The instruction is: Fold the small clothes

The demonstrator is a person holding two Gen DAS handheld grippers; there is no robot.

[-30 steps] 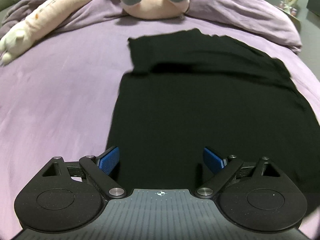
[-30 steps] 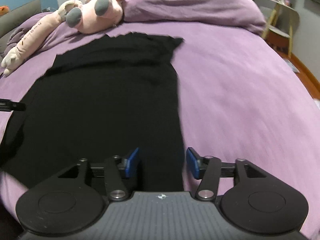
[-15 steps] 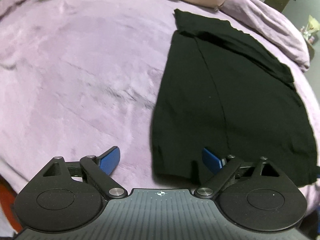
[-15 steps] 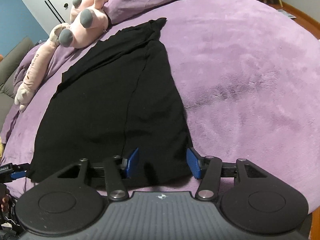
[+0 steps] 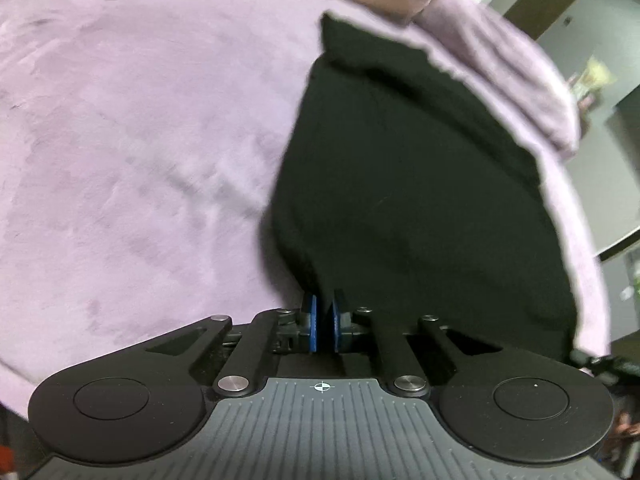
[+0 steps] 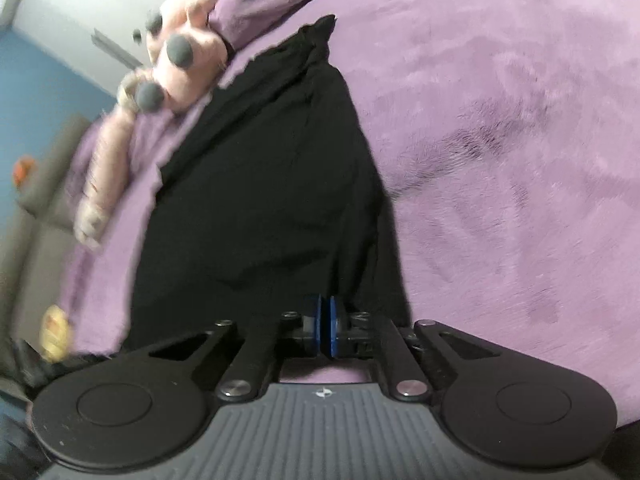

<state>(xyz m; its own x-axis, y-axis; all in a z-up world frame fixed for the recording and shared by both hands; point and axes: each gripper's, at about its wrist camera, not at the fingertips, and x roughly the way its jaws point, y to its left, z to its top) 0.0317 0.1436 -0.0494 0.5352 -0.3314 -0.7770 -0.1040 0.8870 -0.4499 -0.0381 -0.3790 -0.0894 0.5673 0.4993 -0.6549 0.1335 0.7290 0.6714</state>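
Two claws pinching the near hem of a black shirt on a purple bed.
The left claw (image 5: 323,322) and right claw (image 6: 325,326) are each closed on a near corner of the black shirt (image 5: 408,184), which lies flat on the bed (image 5: 132,140). Each bite looks shallow, so a corner could slip free on lifting, or a fast pull could drag the shirt and bunch it toward the stuffed toy (image 6: 180,64).
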